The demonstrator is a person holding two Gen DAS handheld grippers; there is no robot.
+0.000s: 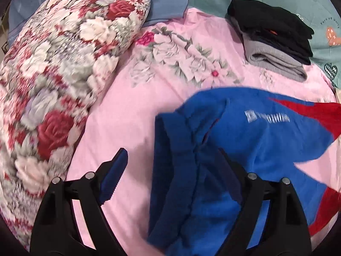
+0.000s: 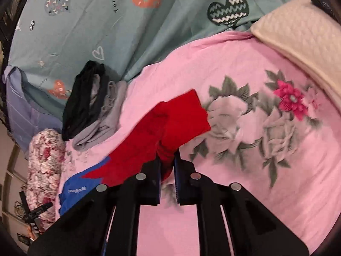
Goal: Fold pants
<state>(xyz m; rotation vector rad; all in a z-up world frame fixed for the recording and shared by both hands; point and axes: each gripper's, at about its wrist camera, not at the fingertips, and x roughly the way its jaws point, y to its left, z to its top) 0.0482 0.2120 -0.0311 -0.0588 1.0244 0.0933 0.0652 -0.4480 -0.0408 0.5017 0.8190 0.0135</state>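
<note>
You can see white print on the blue part of the pants (image 1: 267,117), upside down and too blurred to read. On the teal sheet (image 1: 319,6) past them, small dark letters read roughly "Turn on worry", though you can't be sure.

You are in a home bedroom: pink floral bedsheet (image 1: 127,117), rose-print pillow (image 1: 64,64), folded clothes stack (image 1: 275,40) at far right.
</note>
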